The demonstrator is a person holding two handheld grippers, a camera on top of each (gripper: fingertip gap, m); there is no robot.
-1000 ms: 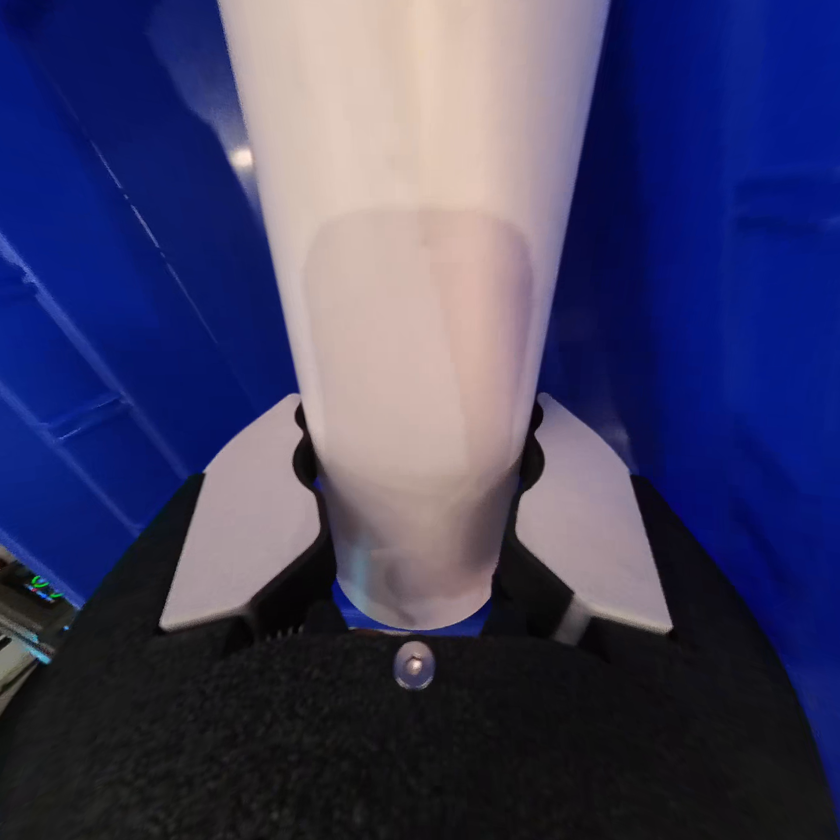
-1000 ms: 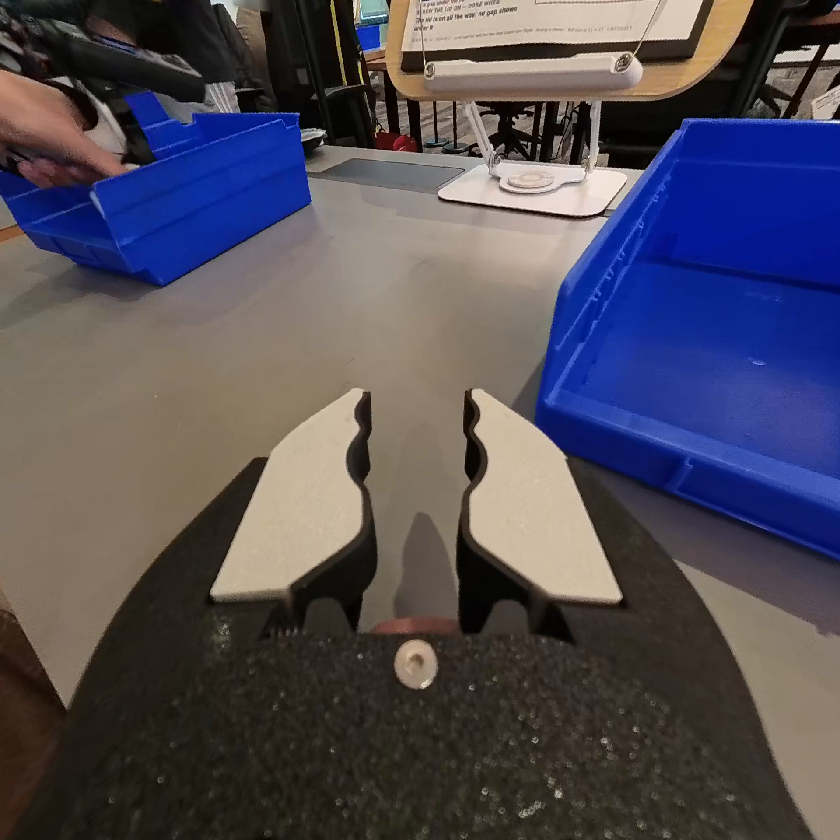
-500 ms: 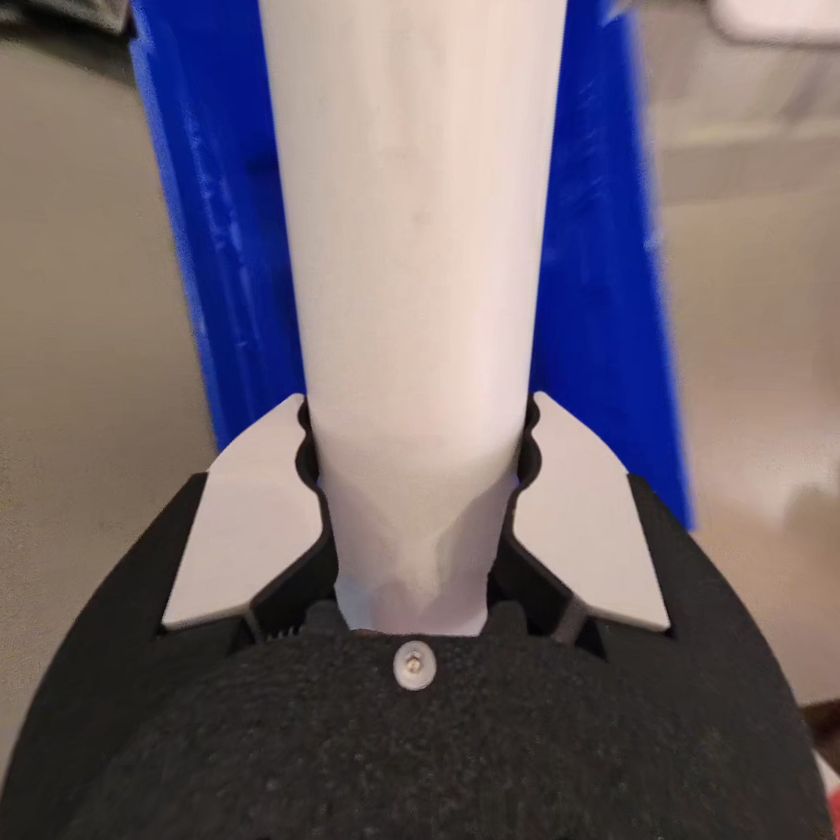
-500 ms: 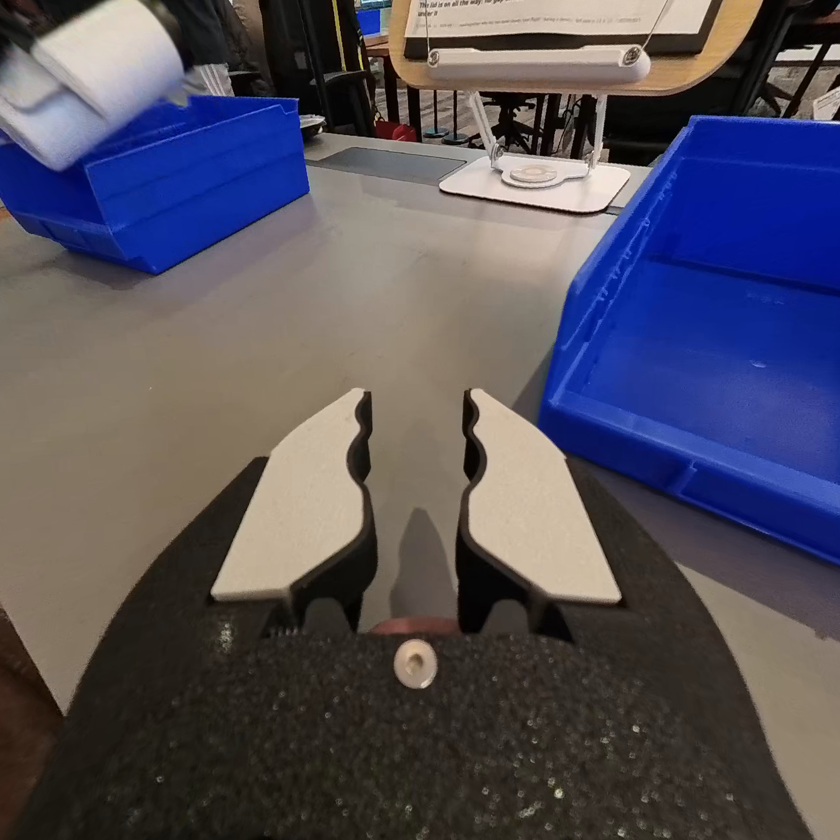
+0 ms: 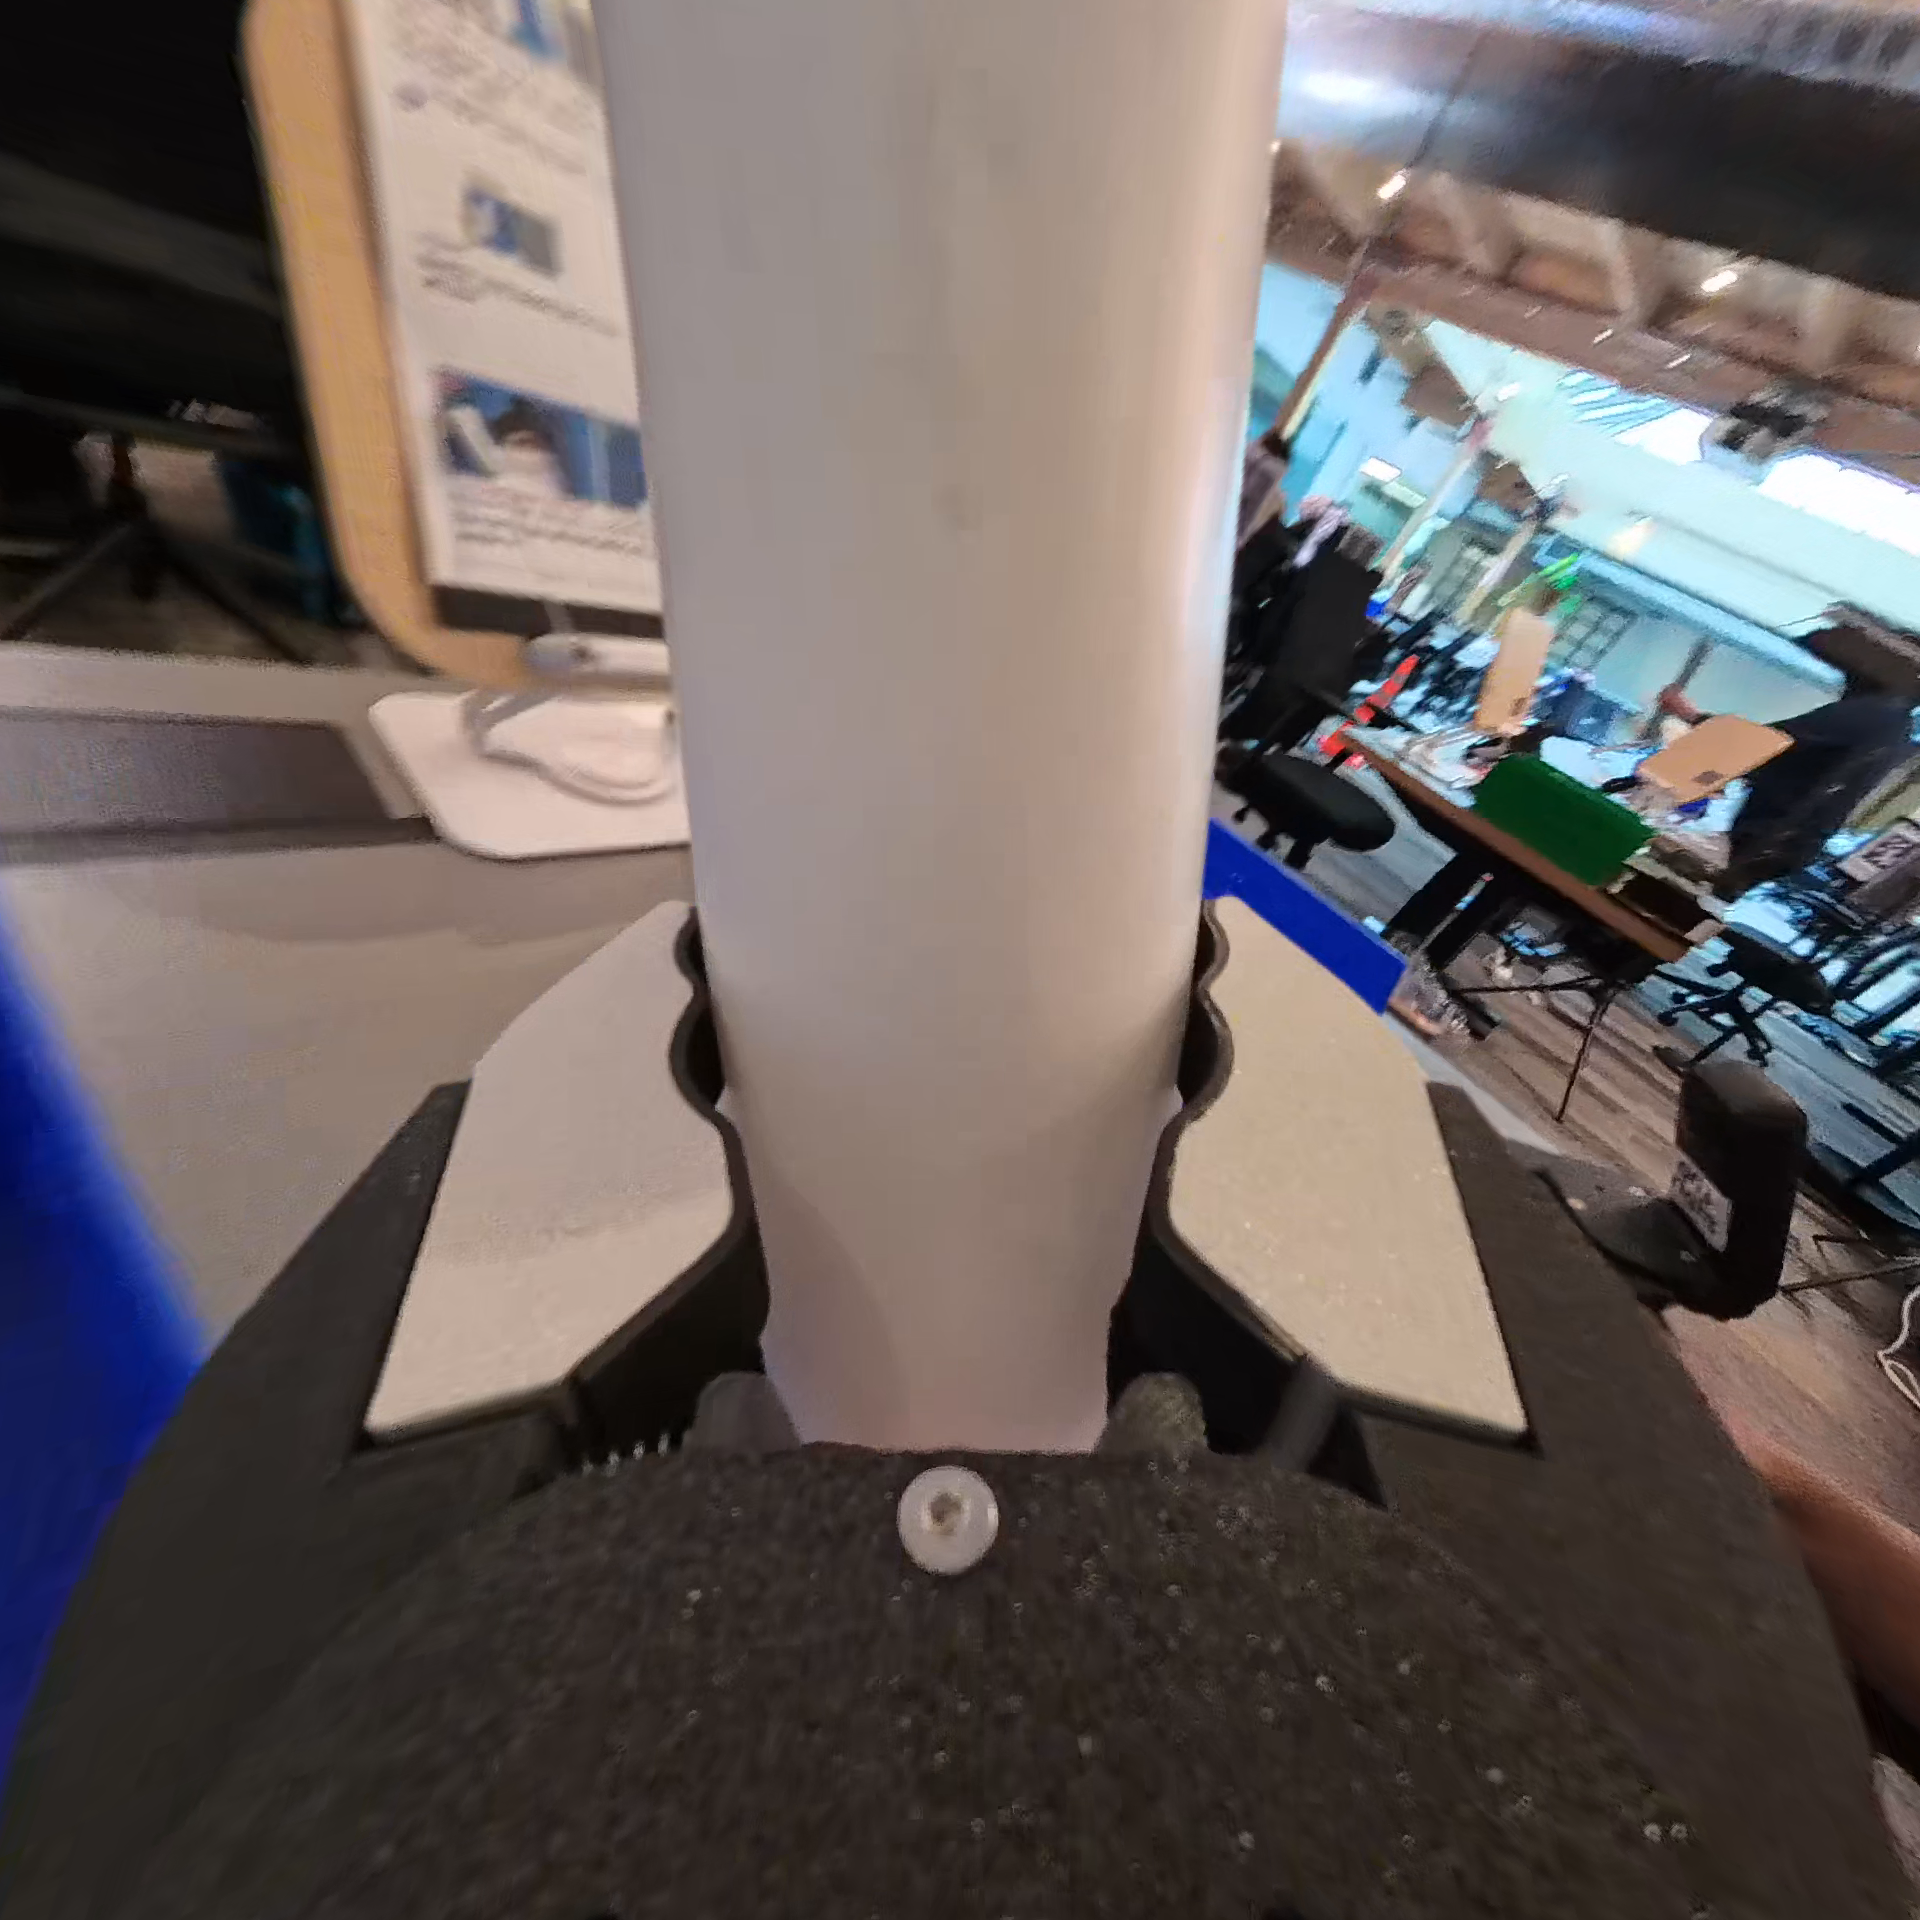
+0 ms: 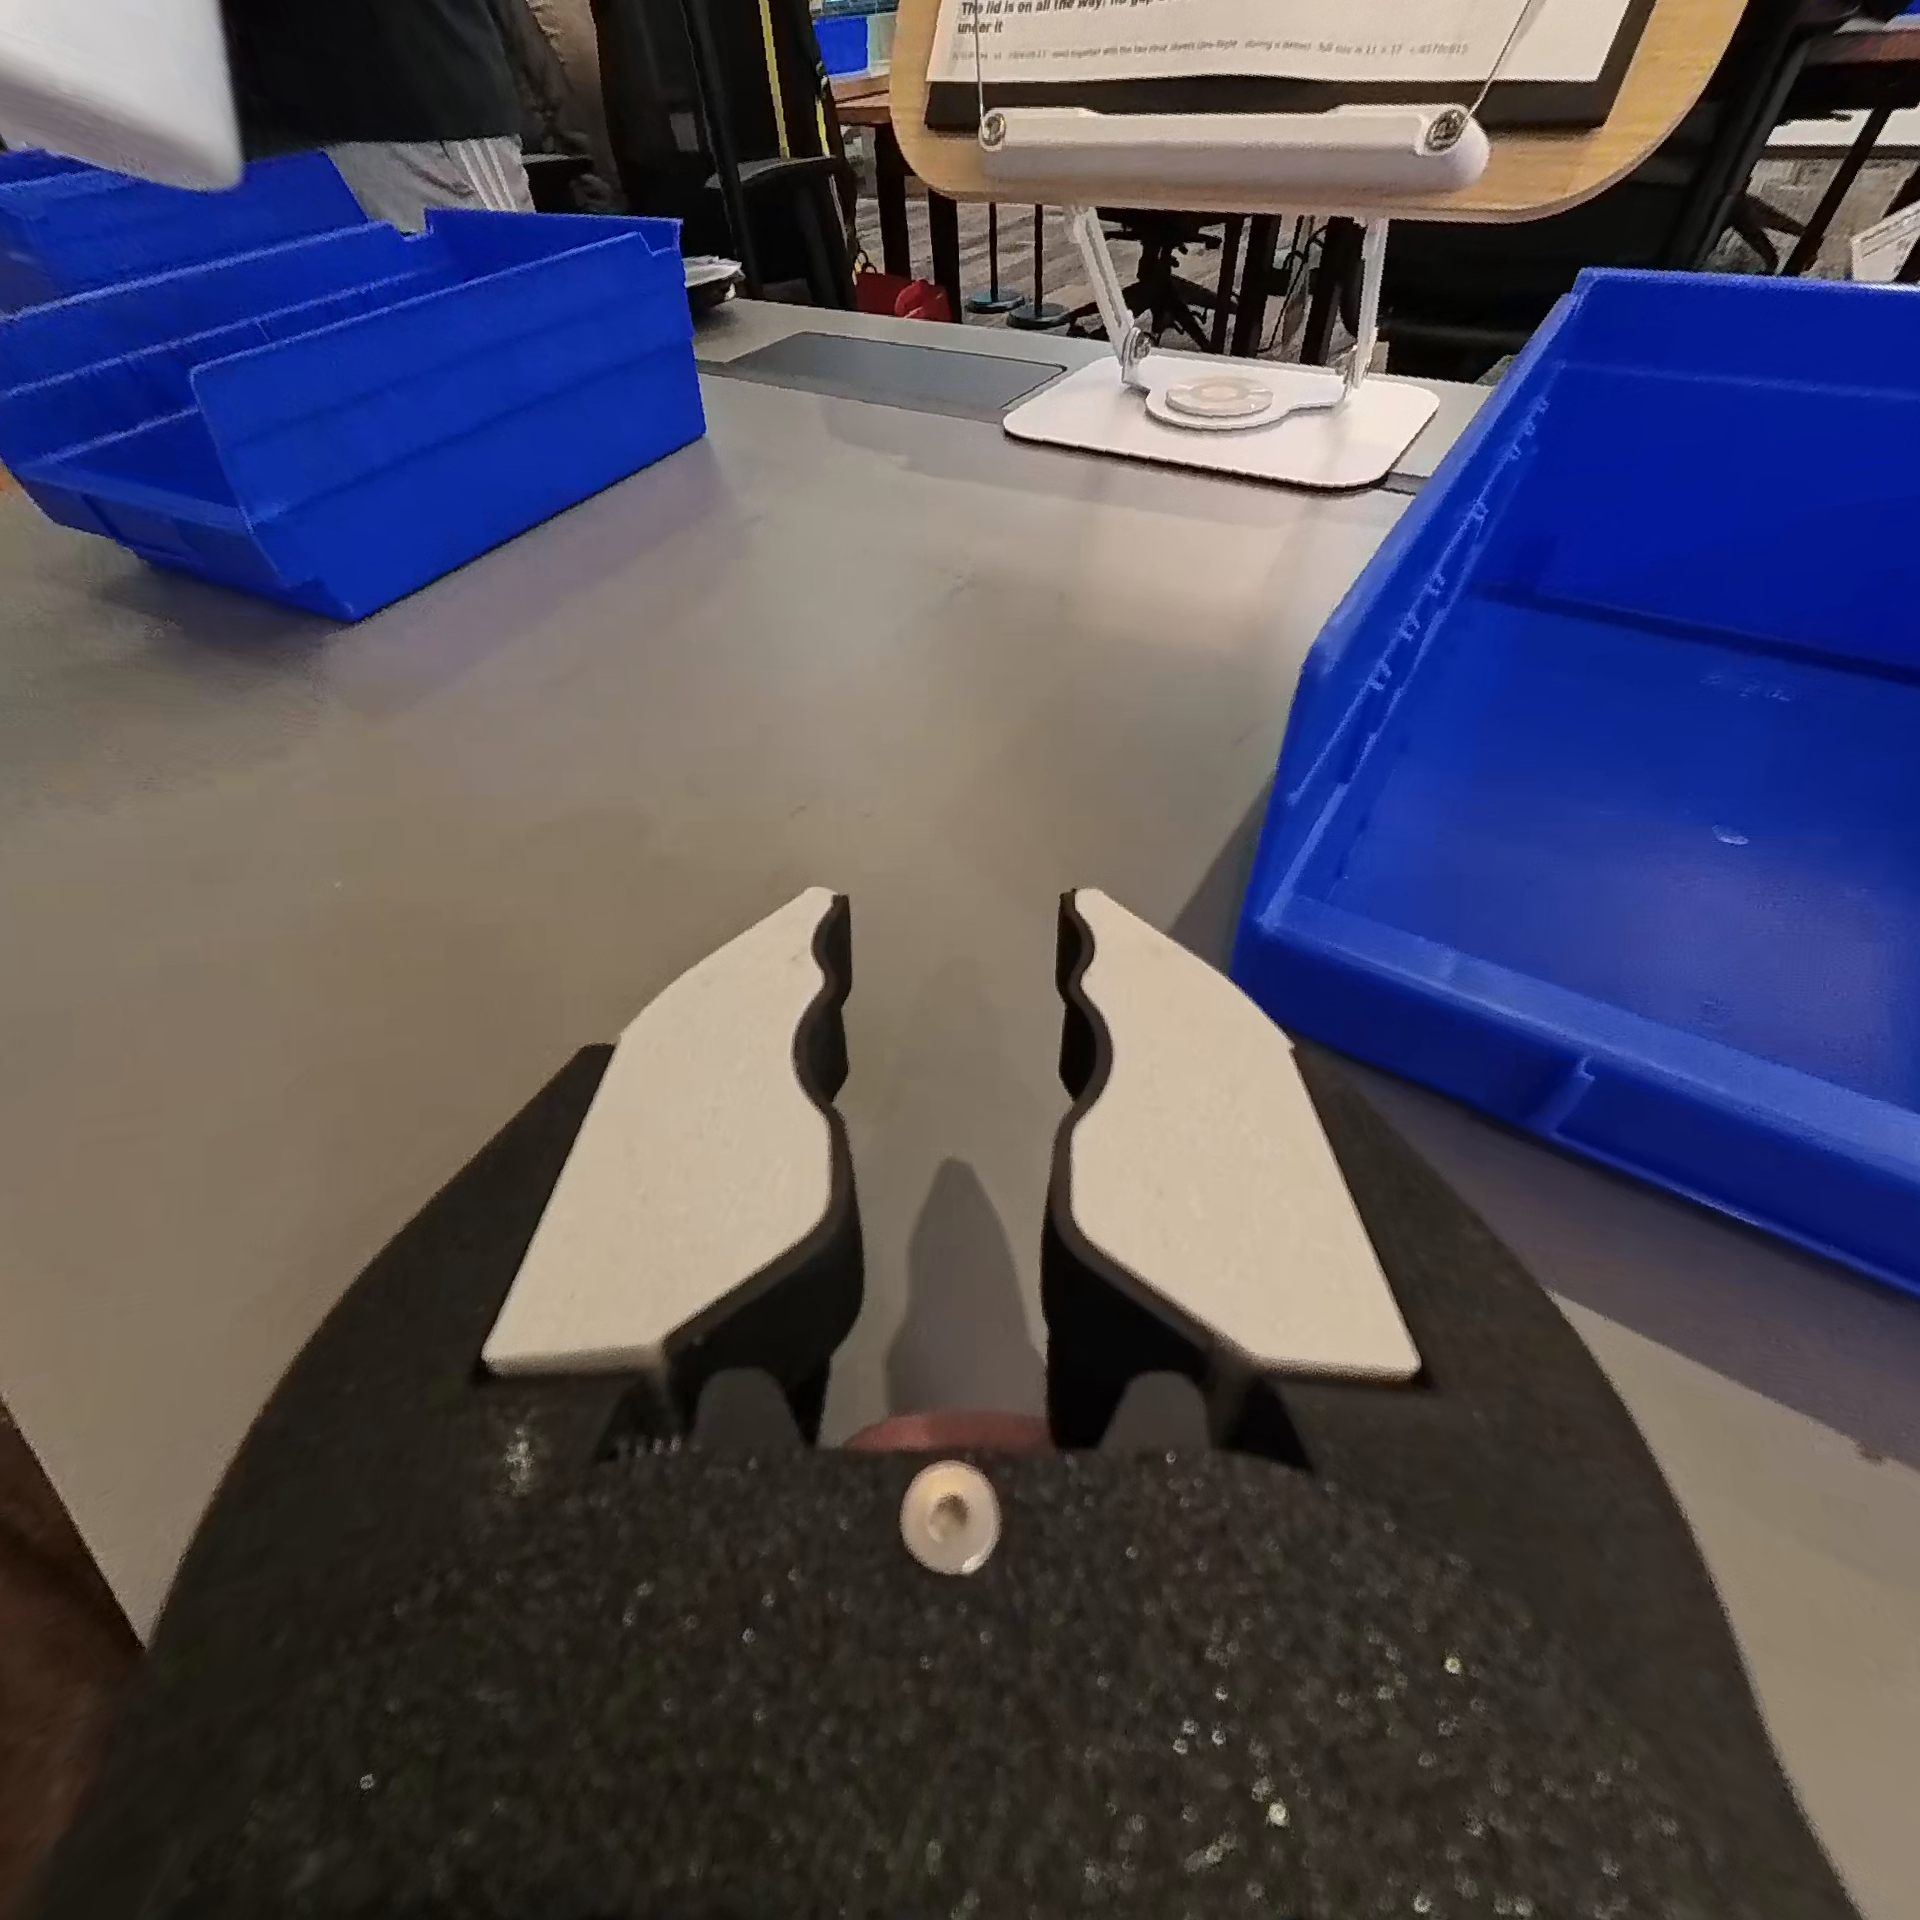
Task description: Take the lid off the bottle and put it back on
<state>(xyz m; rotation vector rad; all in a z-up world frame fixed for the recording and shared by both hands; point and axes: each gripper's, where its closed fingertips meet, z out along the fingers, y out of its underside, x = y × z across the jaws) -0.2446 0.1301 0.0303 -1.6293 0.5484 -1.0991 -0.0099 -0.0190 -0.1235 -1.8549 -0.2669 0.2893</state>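
Bottle: white bottle (image 5: 940, 623) runs lengthwise out of the left gripper (image 5: 943, 997) and up past the top edge of the left wrist view; a white corner of it (image 6: 114, 83) shows at the top left of the right wrist view, raised above the left bin.
Lid: not visible in either view; the bottle's far end is cut off, so whether the lid is on cannot be told.
Left gripper: fingers (image 5: 582, 1174) spread wide with both dark pads pressed against the bottle's sides, holding it off the worktop.
Right gripper: right gripper (image 6: 954, 997) sits low over the worktop (image 6: 623, 779), fingers (image 6: 707, 1143) a narrow way apart with only bare grey surface between them.
Surroundings: left blue bin (image 6: 364, 416) at the far left, right blue bin (image 6: 1621, 790) just beside the right gripper, and a document stand (image 6: 1226, 405) at the back edge.
Step in hand: judged as bringing the bottle out toward the middle, before any unscrewing.
Next move: likely calls for steadying the bottle in the left grasp, turning its capped end toward the right gripper, then closing the right fingers squarely round the lid to twist.
Risk: smooth round body may slip or rotate in the pads under twisting.
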